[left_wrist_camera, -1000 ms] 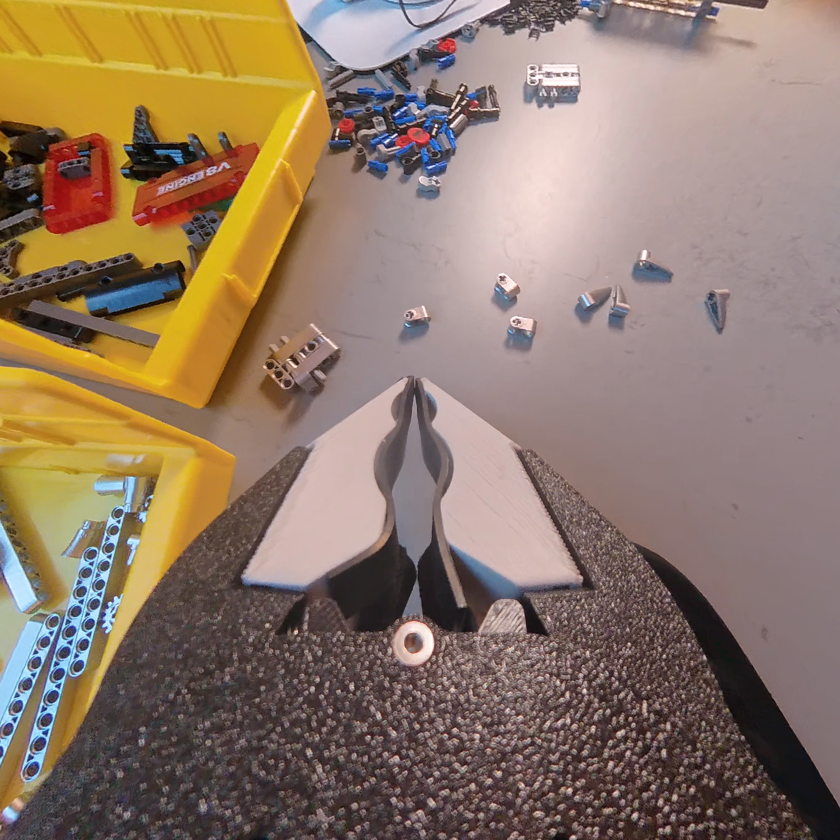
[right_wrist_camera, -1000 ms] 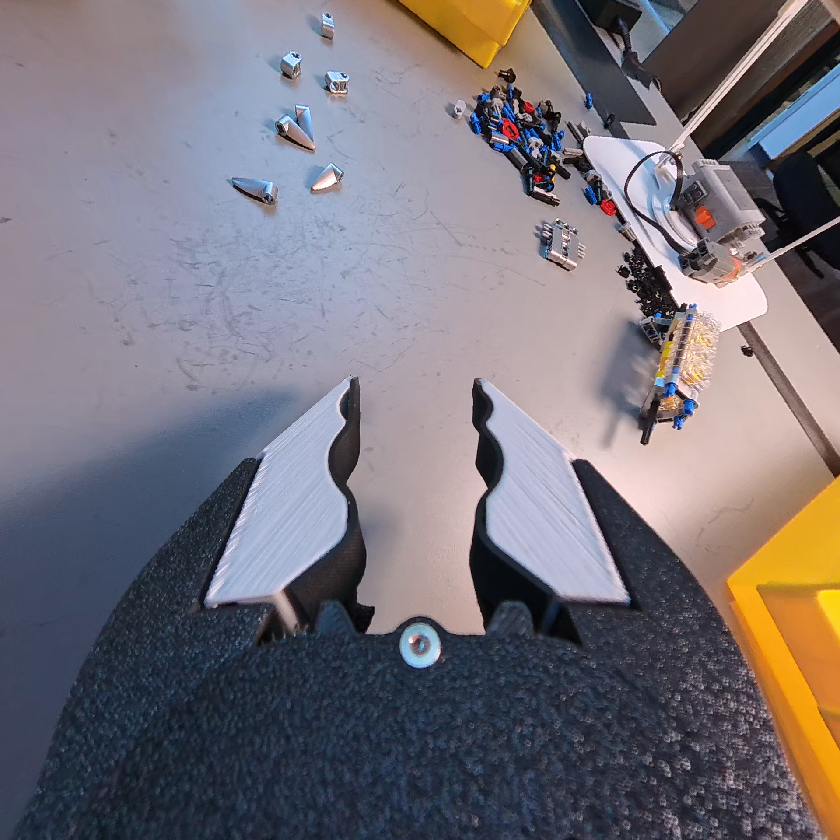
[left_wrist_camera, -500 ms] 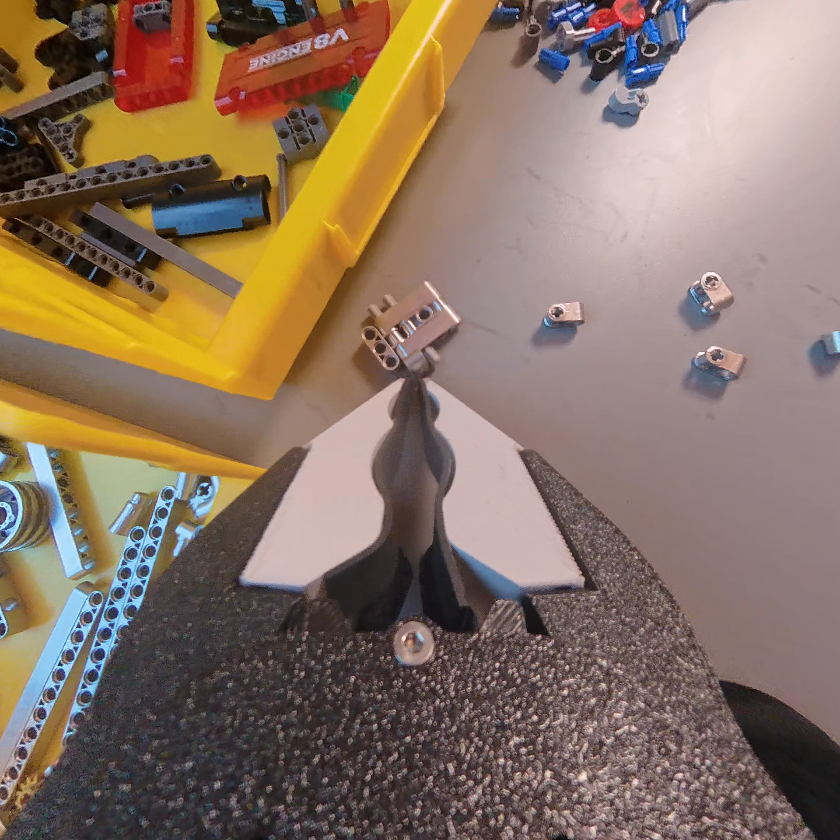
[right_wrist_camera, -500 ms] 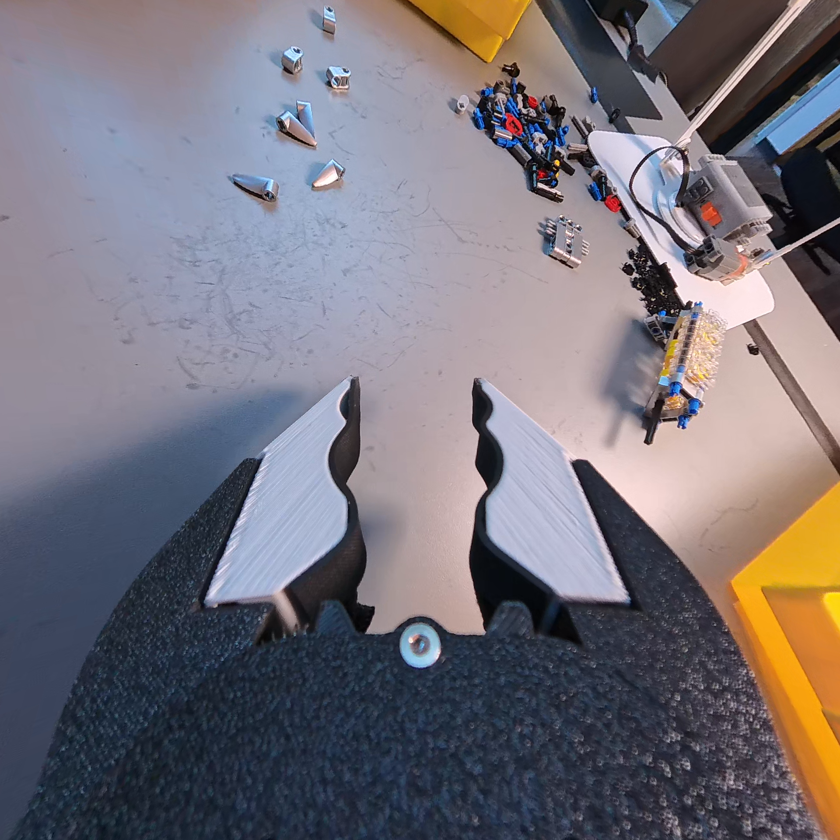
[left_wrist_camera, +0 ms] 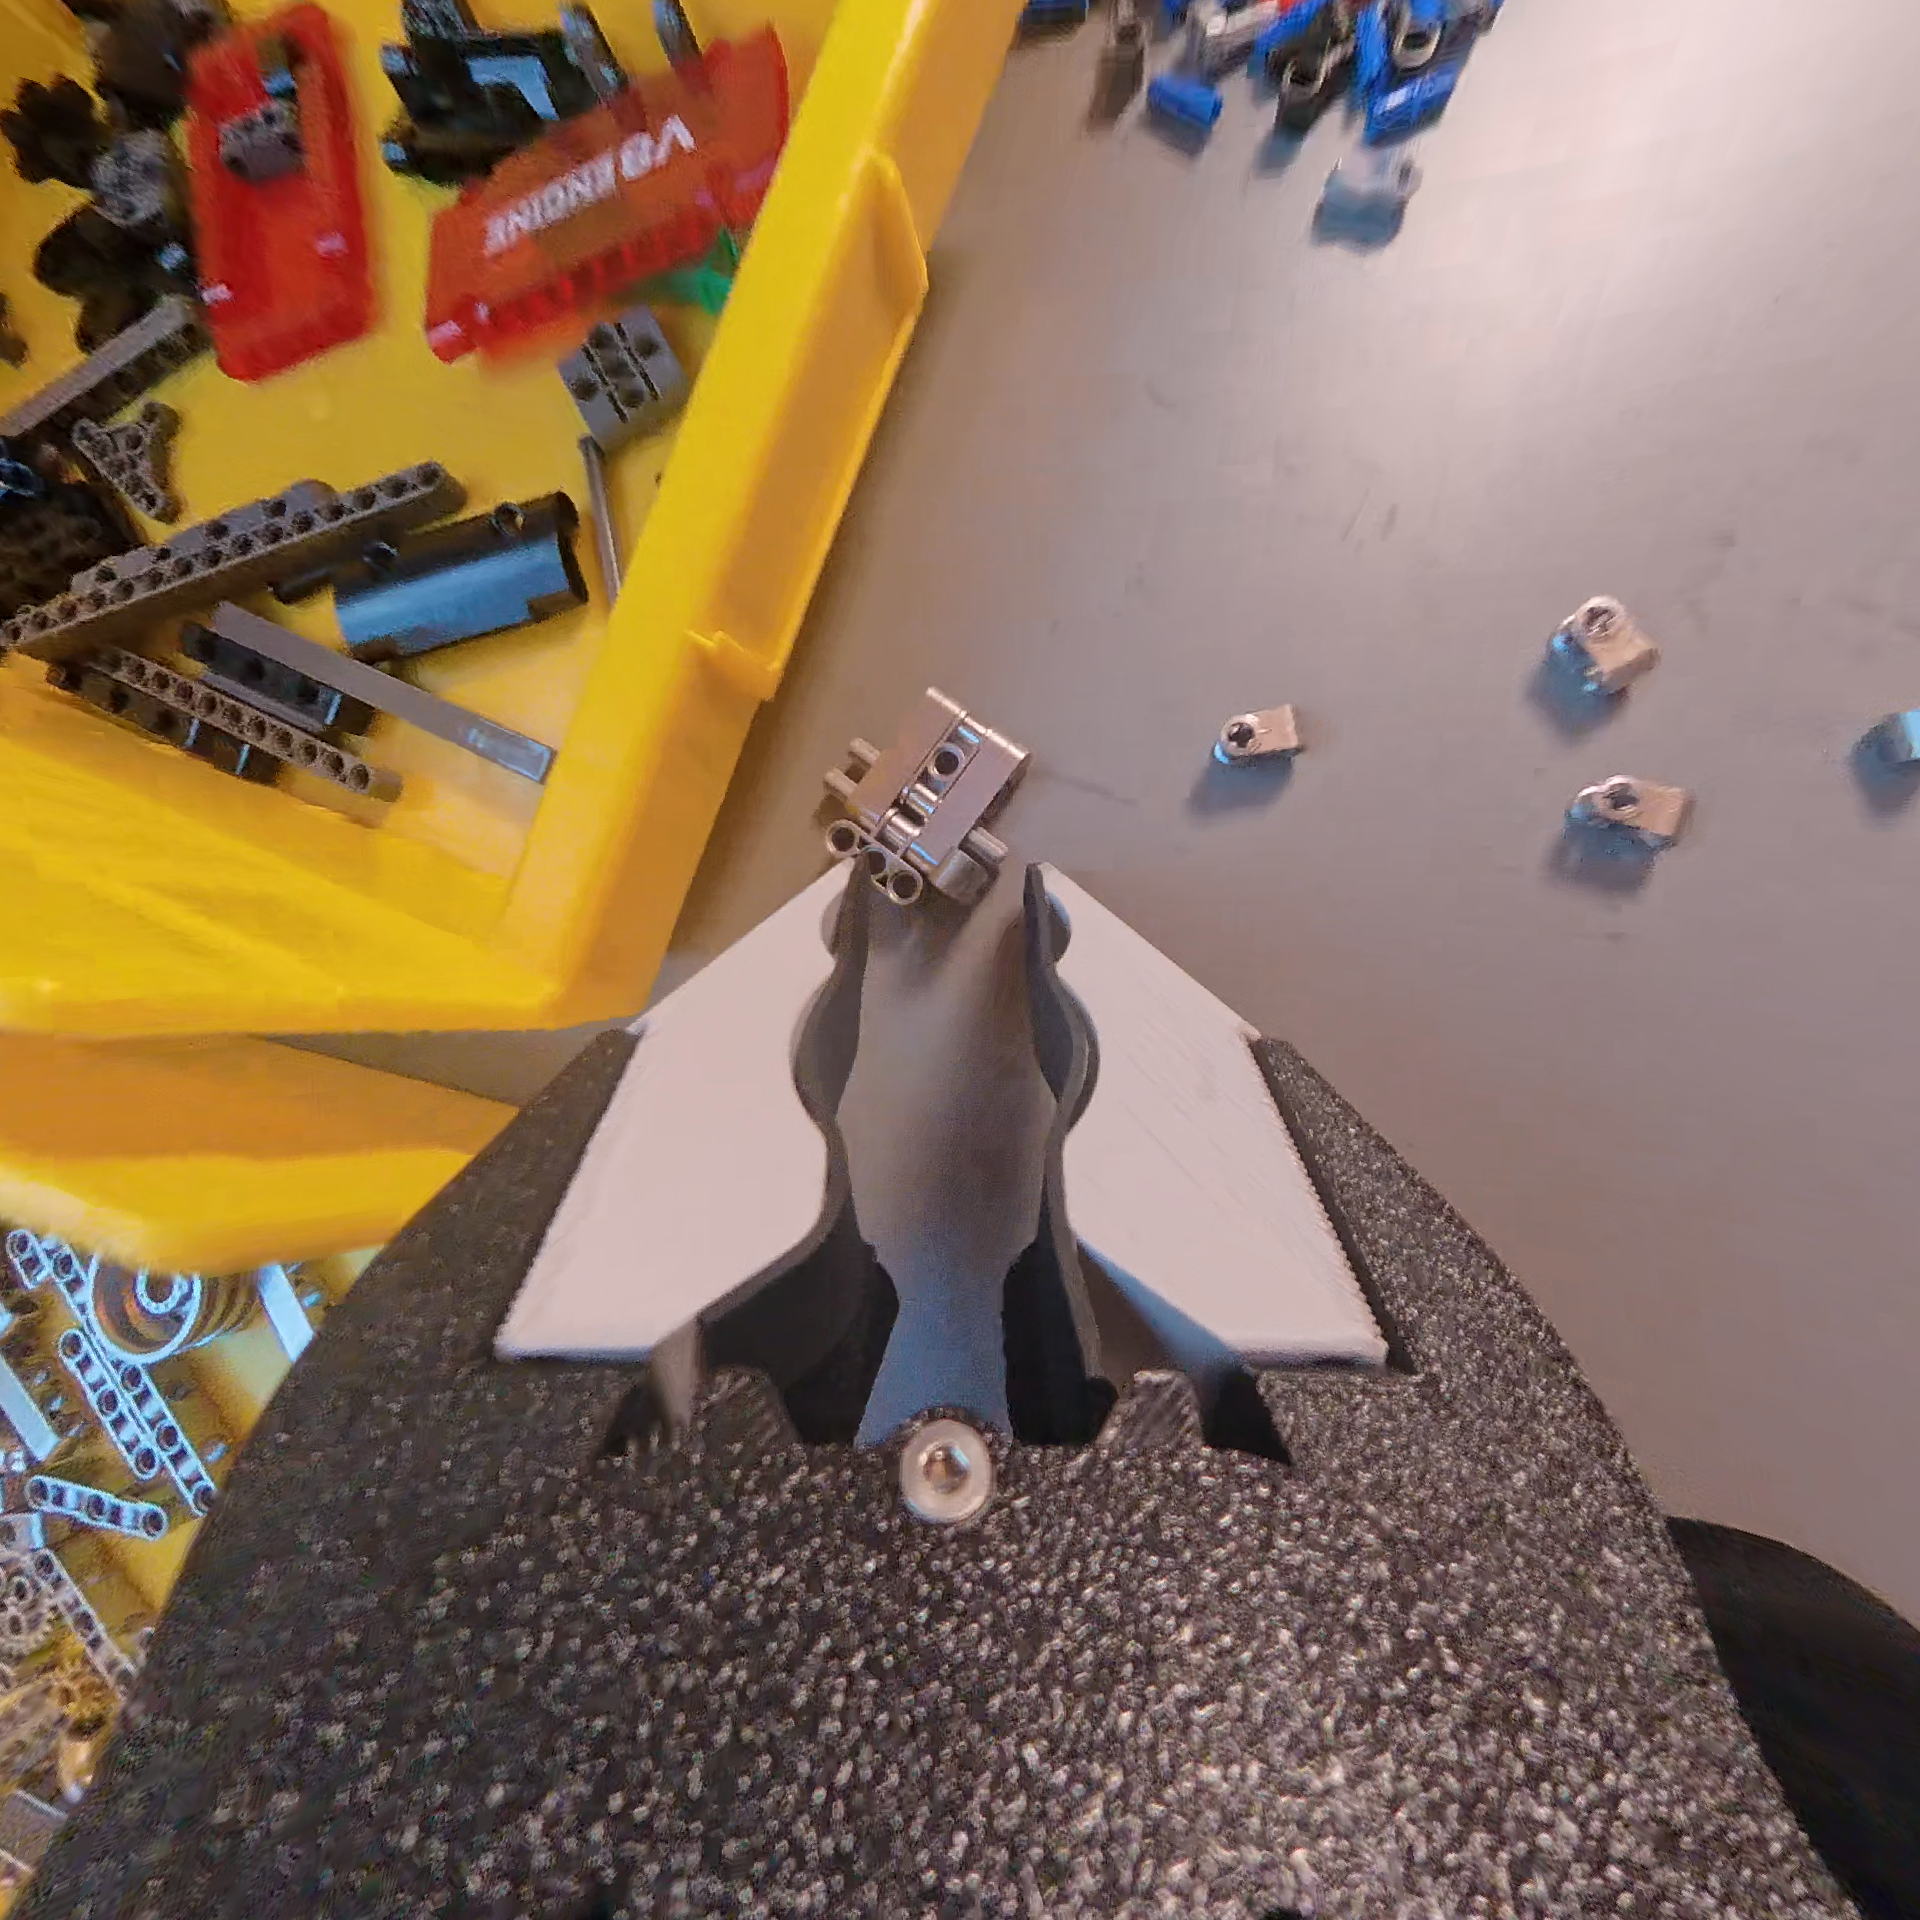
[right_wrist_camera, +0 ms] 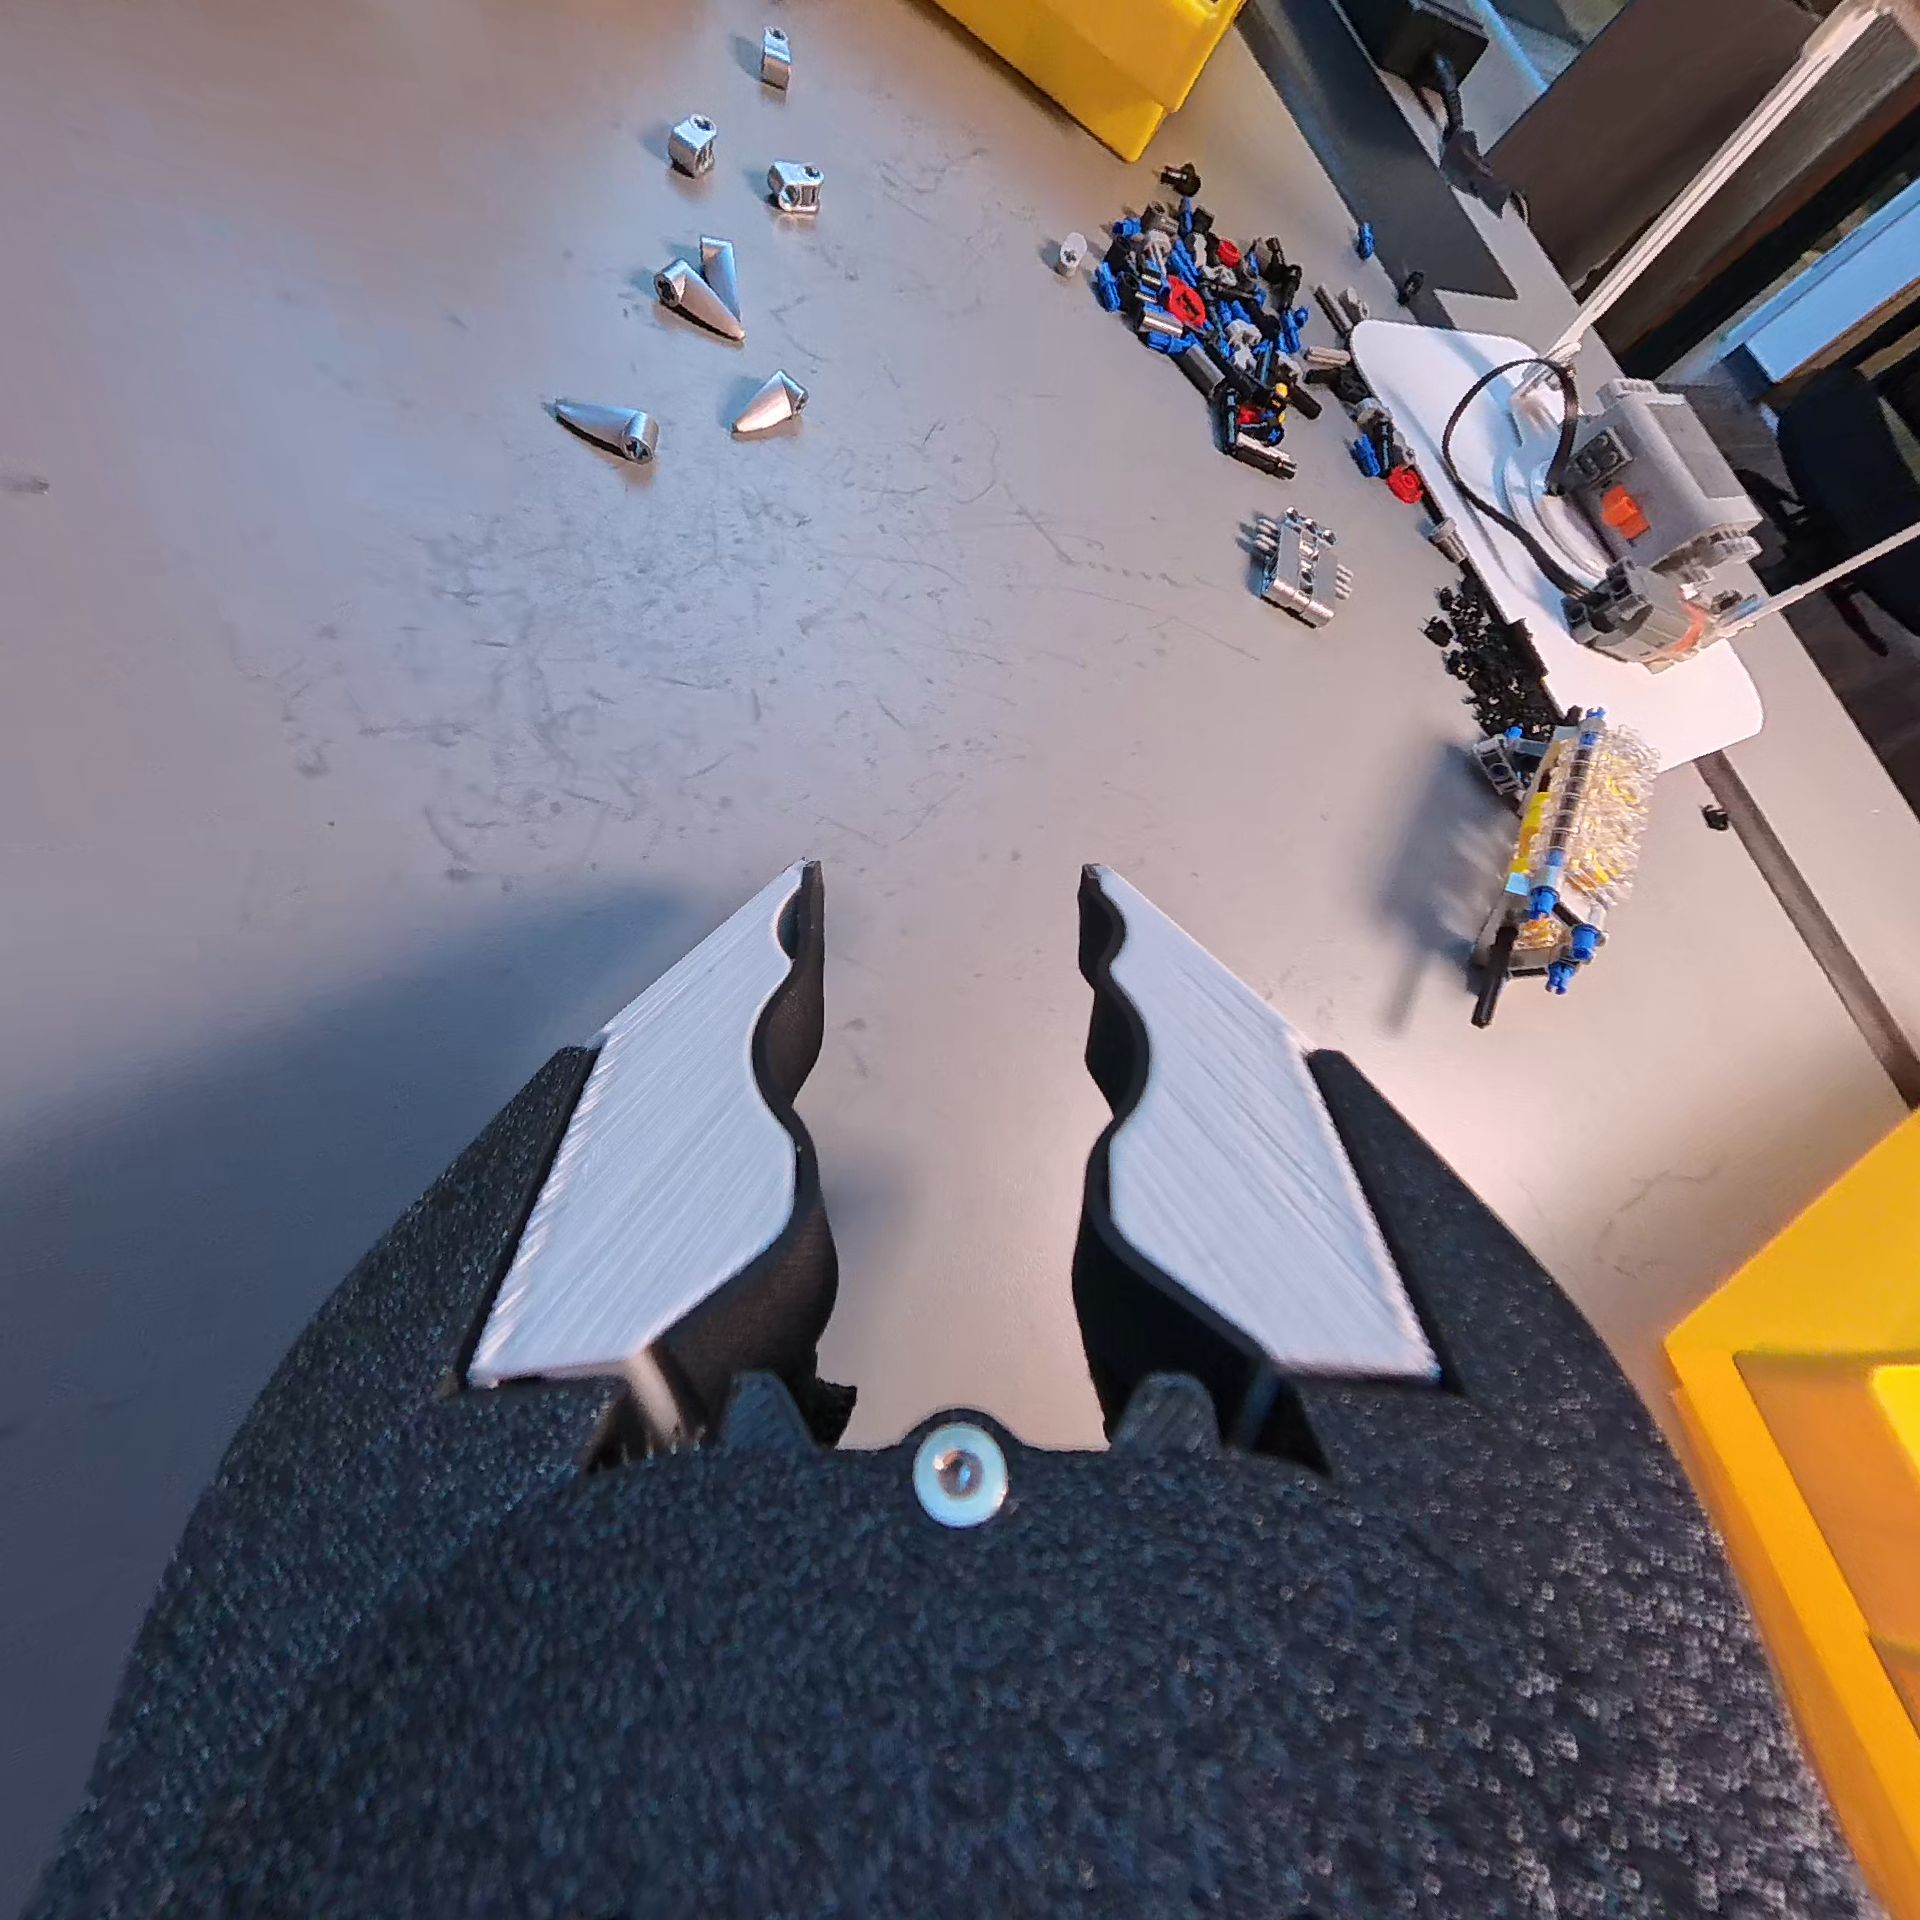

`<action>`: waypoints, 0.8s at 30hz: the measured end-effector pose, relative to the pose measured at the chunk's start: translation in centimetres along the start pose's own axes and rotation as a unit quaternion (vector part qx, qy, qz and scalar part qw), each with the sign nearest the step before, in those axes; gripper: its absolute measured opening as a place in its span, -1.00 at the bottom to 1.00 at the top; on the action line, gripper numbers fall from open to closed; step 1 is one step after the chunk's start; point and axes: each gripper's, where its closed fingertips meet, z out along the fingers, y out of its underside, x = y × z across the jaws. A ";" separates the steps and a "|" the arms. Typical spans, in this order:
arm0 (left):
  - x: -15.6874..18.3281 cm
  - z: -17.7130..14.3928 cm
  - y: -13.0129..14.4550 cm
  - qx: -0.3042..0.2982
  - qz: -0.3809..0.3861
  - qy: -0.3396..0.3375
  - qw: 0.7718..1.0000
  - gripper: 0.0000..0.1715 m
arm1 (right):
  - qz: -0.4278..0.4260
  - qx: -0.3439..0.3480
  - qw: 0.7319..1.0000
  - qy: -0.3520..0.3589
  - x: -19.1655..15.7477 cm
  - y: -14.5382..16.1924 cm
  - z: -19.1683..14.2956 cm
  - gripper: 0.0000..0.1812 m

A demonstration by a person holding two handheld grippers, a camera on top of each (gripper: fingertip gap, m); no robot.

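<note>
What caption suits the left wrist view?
Left tongs, partly open, reach a small grey brick assembly beside a yellow bin.

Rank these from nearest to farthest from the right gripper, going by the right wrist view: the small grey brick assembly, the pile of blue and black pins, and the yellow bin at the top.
From the right gripper, whose jaws stand open:
1. Small grey brick assembly, ahead and to the right.
2. Pile of blue and black pins, farther ahead, right of centre.
3. Yellow bin, at the table's far end.
</note>
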 end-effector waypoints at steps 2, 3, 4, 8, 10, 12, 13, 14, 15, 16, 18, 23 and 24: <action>-0.1 0.7 0.2 -0.017 0.015 -0.007 1.000 -0.79 | 0.005 0.009 1.000 0.002 0.2 -0.2 -0.2 -0.47; -0.1 0.6 0.2 -0.020 0.016 -0.008 1.000 -0.81 | 0.009 0.013 1.000 0.002 0.2 -0.3 -0.3 -0.47; 0.3 0.5 0.2 -0.022 0.017 -0.001 1.000 -0.93 | 0.012 0.016 1.000 0.001 0.3 -0.4 -0.4 -0.47; 3.3 -1.0 0.5 -0.019 -0.023 0.047 0.998 -1.00 | 0.013 0.015 1.000 -0.005 0.2 -0.4 -0.4 -0.48; 7.7 -2.2 0.5 -0.005 -0.039 0.132 0.990 -1.00 | 0.005 0.016 1.000 -0.005 0.0 -0.4 -0.4 -0.48; 8.7 -3.1 0.4 0.012 -0.022 0.132 0.991 -0.97 | -0.003 0.019 1.000 -0.004 -0.2 -0.5 -0.5 -0.48; 7.3 -3.4 0.1 0.024 -0.007 0.090 0.996 -0.97 | -0.005 0.022 1.000 -0.004 -0.2 -0.6 -0.6 -0.48; 5.5 -3.7 -0.2 0.034 -0.001 0.050 0.998 -0.94 | -0.006 0.025 1.000 -0.004 -0.3 -0.7 -0.7 -0.48; 4.0 -3.8 -0.3 0.036 -0.009 0.027 0.999 -0.87 | -0.006 0.027 1.000 -0.005 -0.3 -0.7 -0.8 -0.48; 3.0 -3.5 0.0 0.026 -0.032 0.025 0.999 -0.71 | -0.006 0.029 1.000 -0.005 -0.3 -0.8 -0.8 -0.48; 1.8 -2.4 0.8 0.003 -0.081 0.031 0.996 -0.44 | -0.004 0.032 0.999 -0.005 -0.2 -0.9 -0.9 -0.48; 1.6 0.0 0.9 0.014 -0.111 0.020 0.994 -0.42 | -0.004 0.032 0.999 -0.003 -0.2 -0.8 -0.9 -0.49; 1.7 0.1 0.8 0.019 -0.111 0.021 0.993 -0.55 | -0.003 0.030 1.000 -0.003 -0.1 -0.8 -0.9 -0.49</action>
